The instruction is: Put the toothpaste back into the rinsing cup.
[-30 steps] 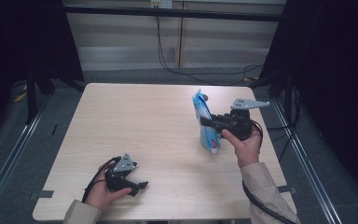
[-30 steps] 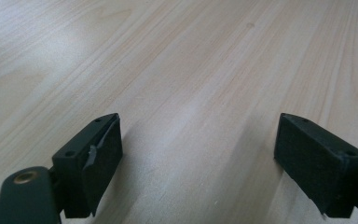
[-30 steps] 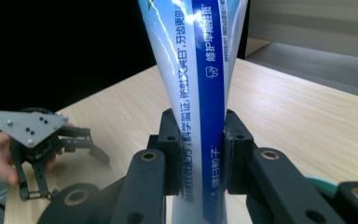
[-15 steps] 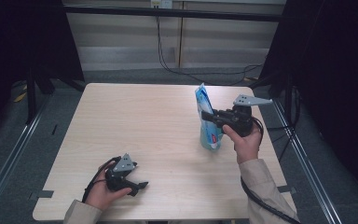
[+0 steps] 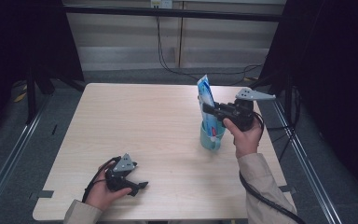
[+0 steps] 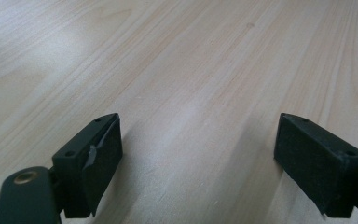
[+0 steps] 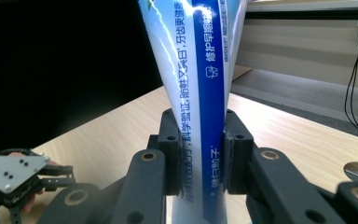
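Two grippers on the table, and only one is busy. The right gripper pinches a toothpaste tube, jaws pressed on both flat sides of it; in the right gripper view the tube rises straight up between the black jaws, blue stripe and white print facing the camera. Below the jaws, the tube's lower end sits inside a teal cup, upright, just in front of the right hand. The left gripper rests low on the wood, well apart from the cup, its jaws spread wide over bare tabletop.
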### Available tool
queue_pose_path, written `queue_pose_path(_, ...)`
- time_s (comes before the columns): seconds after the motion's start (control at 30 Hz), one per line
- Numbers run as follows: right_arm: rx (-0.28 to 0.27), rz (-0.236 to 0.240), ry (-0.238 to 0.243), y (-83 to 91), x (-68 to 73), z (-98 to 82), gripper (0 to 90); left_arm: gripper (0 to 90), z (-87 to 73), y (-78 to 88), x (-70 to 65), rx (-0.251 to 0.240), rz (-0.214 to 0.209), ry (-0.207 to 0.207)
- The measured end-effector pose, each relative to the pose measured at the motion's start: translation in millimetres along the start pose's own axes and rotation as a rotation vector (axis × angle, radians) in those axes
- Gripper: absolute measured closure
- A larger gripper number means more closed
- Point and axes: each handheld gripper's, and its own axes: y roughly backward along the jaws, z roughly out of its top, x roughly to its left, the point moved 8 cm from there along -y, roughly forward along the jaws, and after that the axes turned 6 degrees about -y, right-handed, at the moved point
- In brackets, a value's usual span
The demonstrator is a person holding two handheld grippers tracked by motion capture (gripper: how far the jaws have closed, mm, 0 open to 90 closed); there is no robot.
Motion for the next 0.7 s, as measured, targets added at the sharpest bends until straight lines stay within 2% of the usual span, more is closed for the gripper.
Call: queue_pose_path(0.7,-0.044,-0.015,0.001,-5.1,-12.6,17.1,73.6,15.0,0.0,0.0,0.0,0.000,0.000,0.000)
